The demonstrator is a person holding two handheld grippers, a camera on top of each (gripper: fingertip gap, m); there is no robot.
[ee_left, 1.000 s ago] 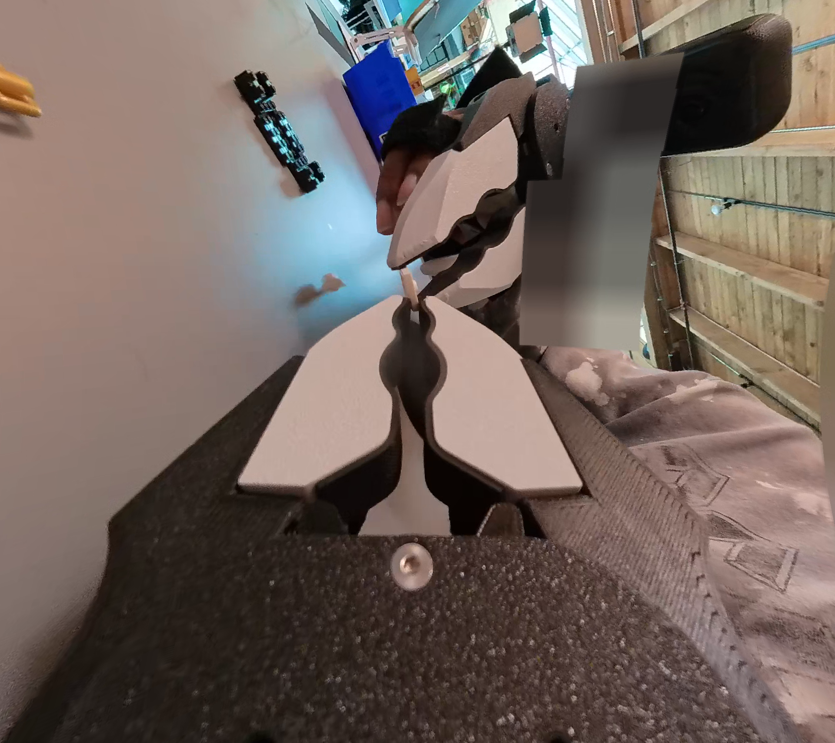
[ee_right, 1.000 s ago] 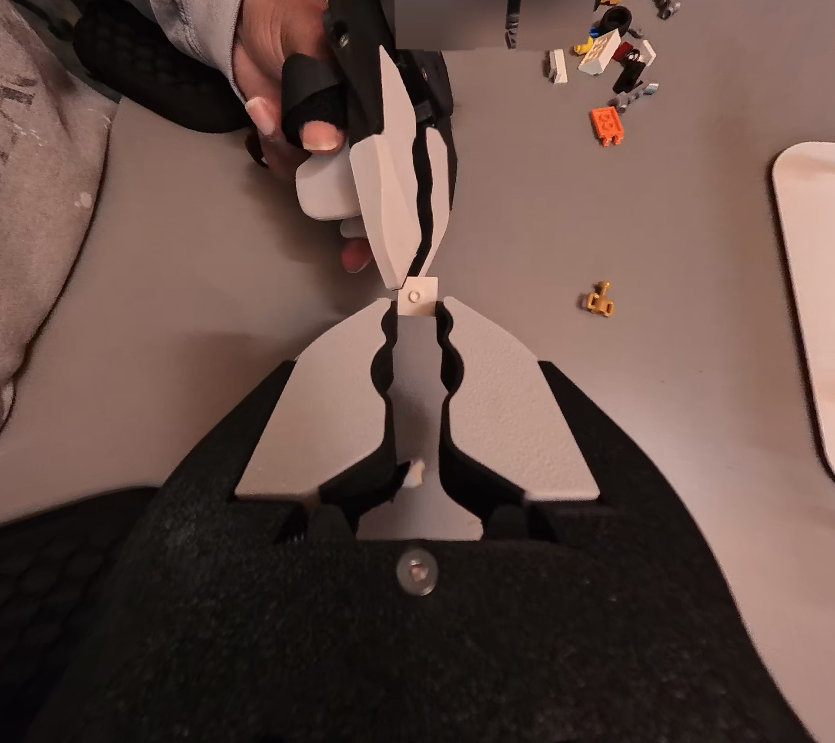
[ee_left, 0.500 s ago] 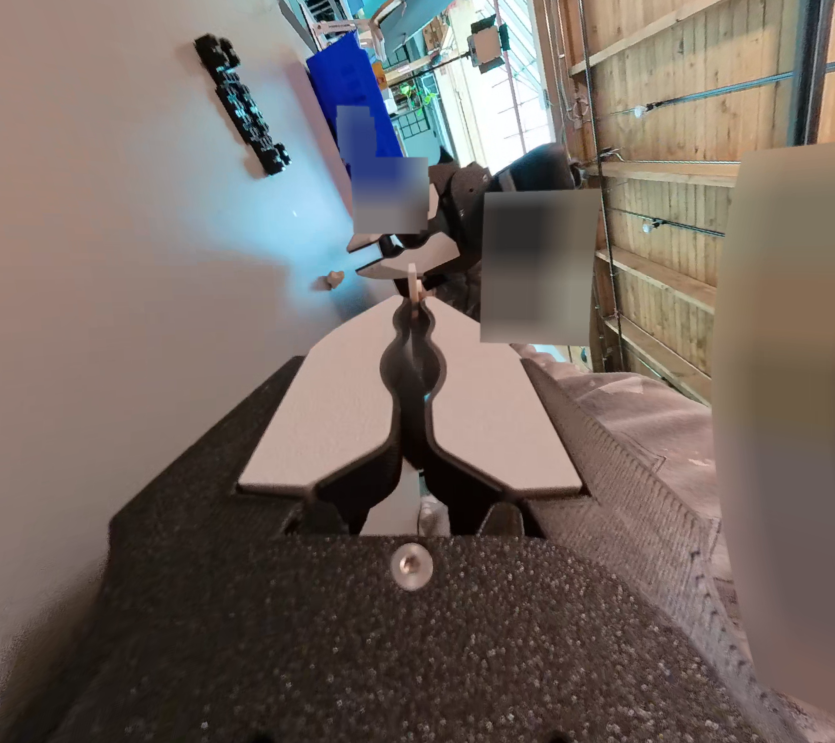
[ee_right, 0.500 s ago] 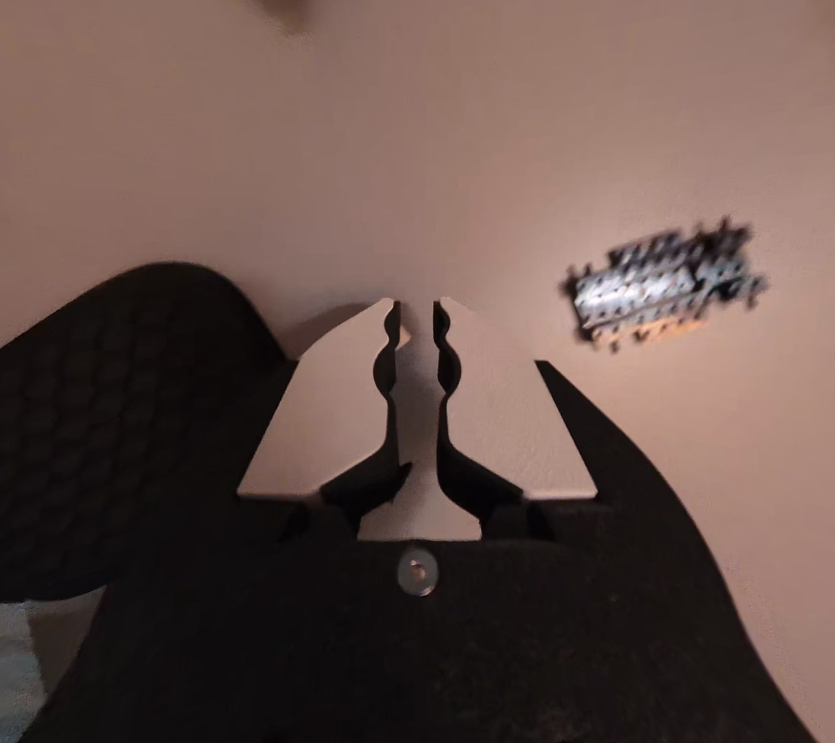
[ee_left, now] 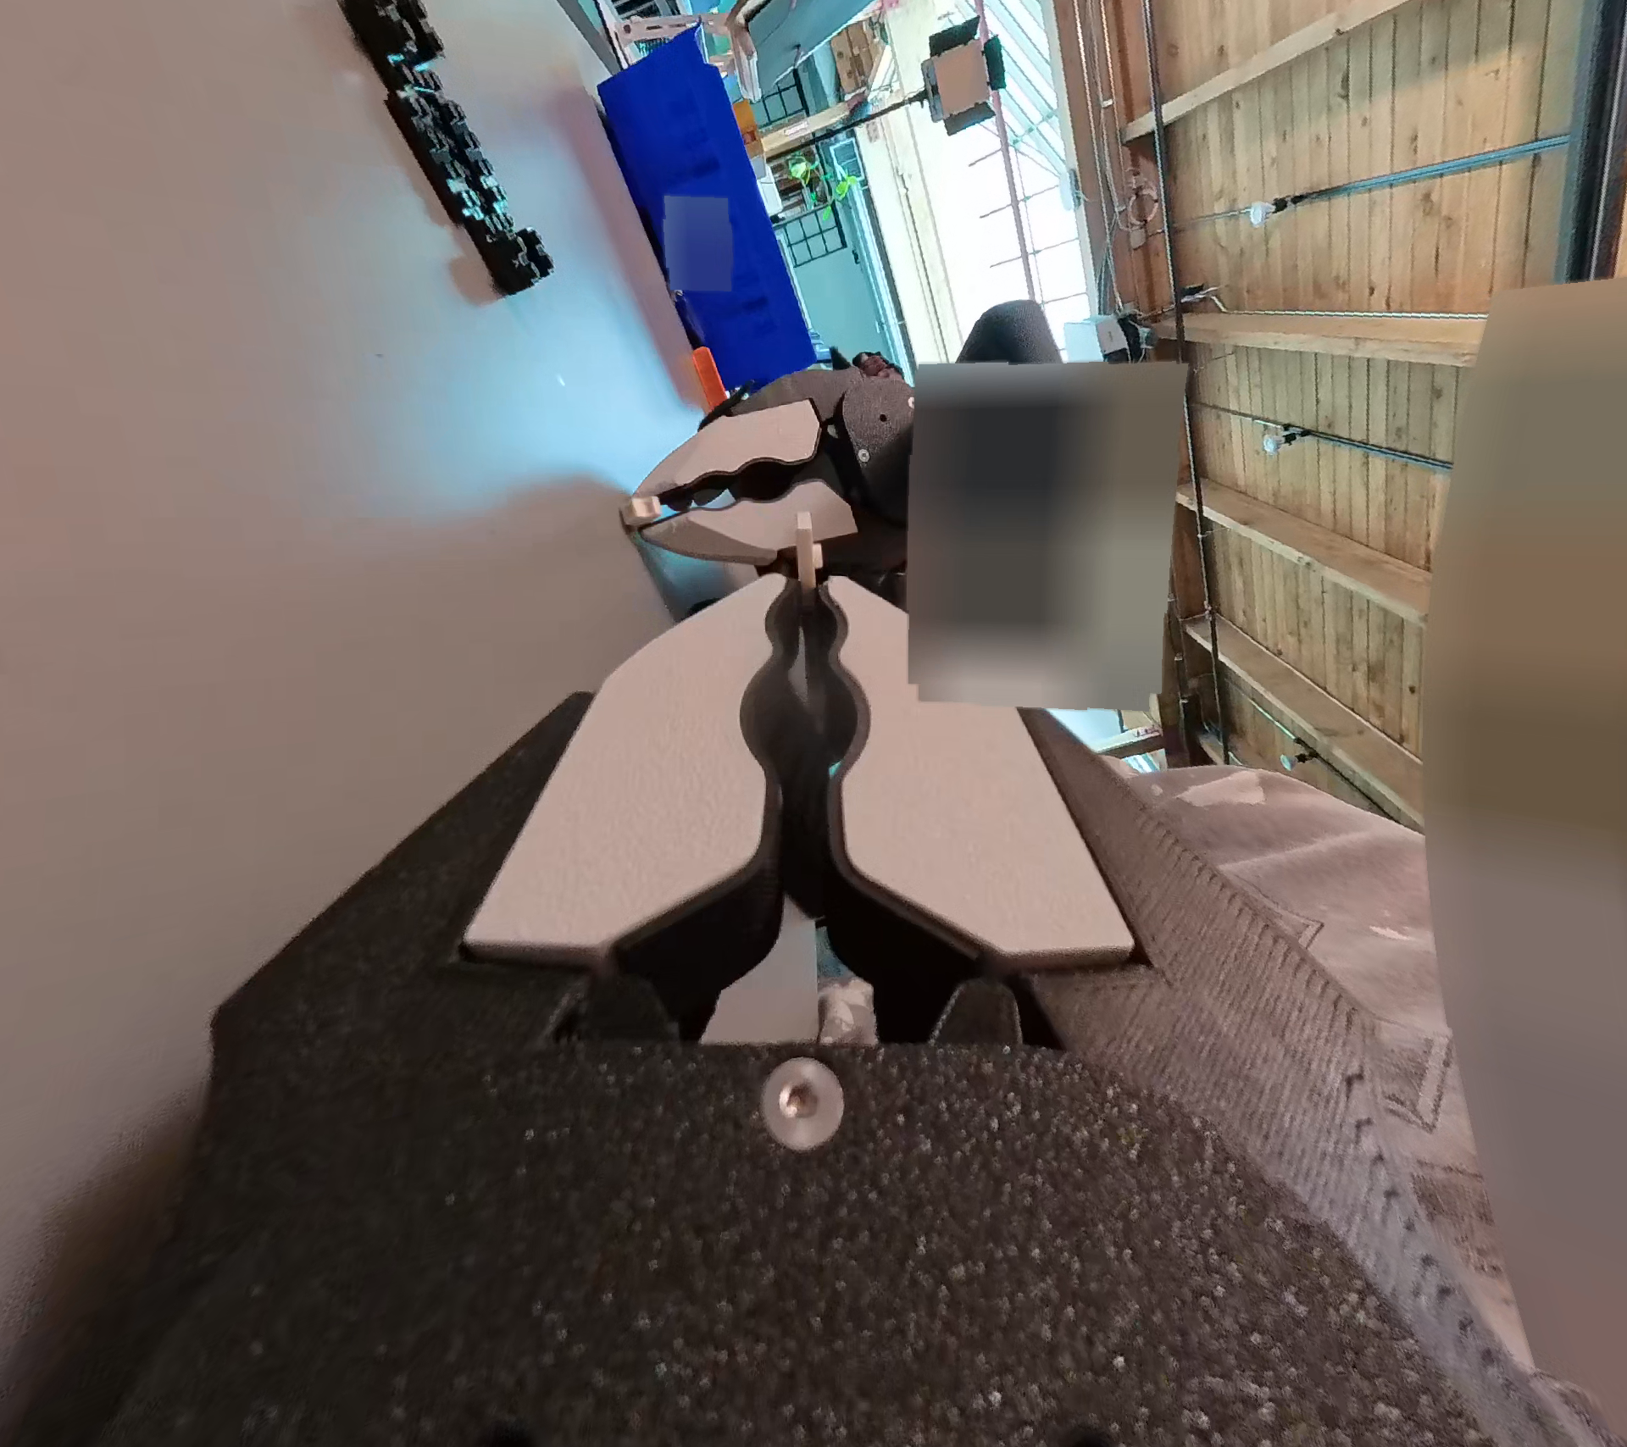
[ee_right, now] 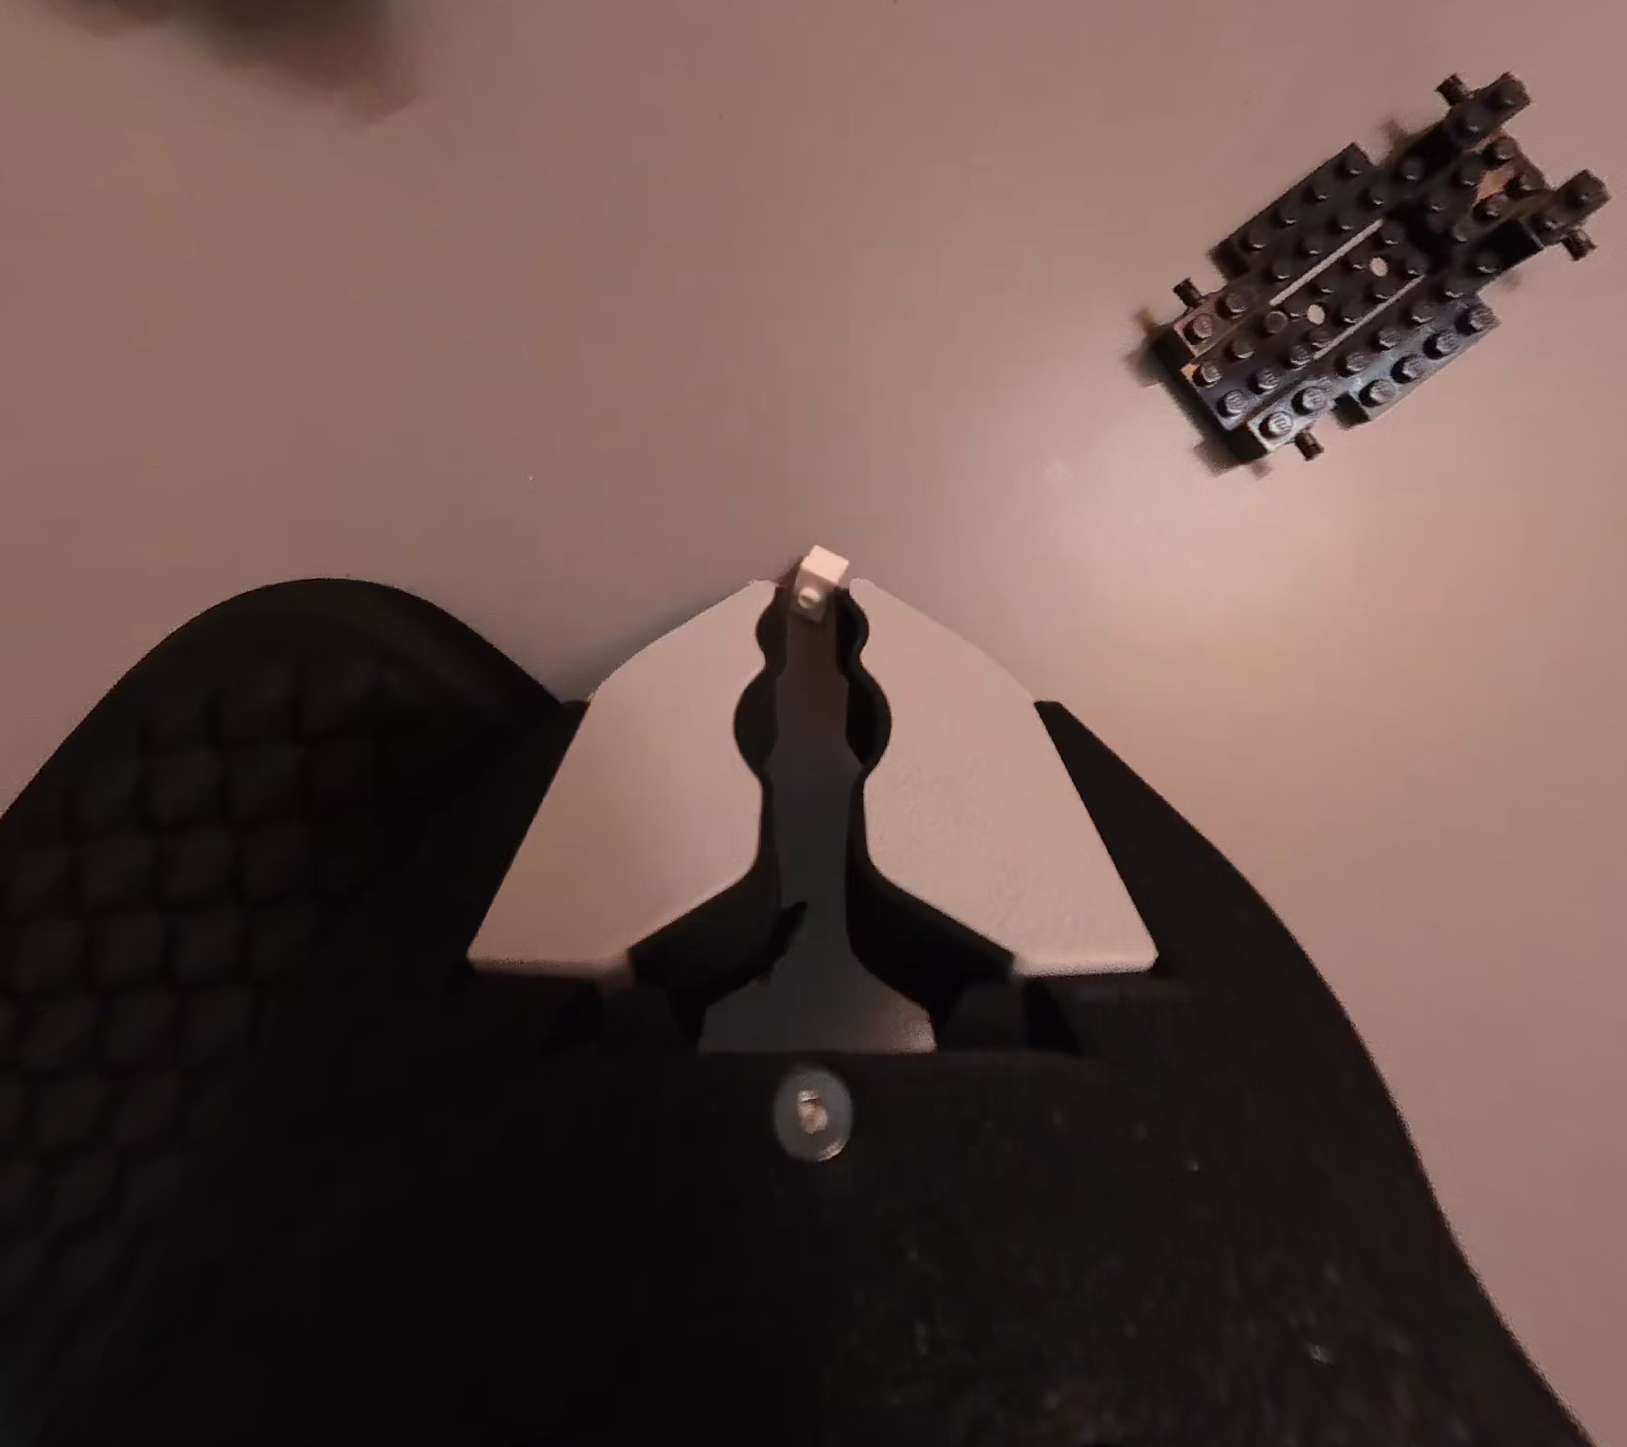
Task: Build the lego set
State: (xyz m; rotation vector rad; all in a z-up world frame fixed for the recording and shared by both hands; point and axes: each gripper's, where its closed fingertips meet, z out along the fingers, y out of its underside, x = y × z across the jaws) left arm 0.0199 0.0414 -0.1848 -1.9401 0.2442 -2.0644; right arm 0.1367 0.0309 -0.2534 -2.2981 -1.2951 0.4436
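the left gripper [ee_left: 806, 595] is clenched on a thin white plate piece [ee_left: 804, 549], pinched edge-on right at the fingertips so it sticks out past them. just beyond it in the left wrist view hangs the right gripper [ee_left: 641, 511], turned sideways, its tips nipping a small white brick [ee_left: 641, 509] close above the grey table [ee_left: 264, 524]. from the right wrist view, the right gripper [ee_right: 814, 584] grips that small white brick [ee_right: 819, 581] between the very ends of its fingers, a stud on the brick facing the camera, the tabletop [ee_right: 792, 216] spread out below. the black lego chassis [ee_right: 1373, 296] lies flat on the table, studs up, well apart from the brick, off to the upper right of that view; in the left wrist view the same chassis [ee_left: 440, 137] sits farther along the table. a blue bin [ee_left: 704, 190] stands at the table's far end, and a wooden plank wall [ee_left: 1321, 84] runs behind it all.
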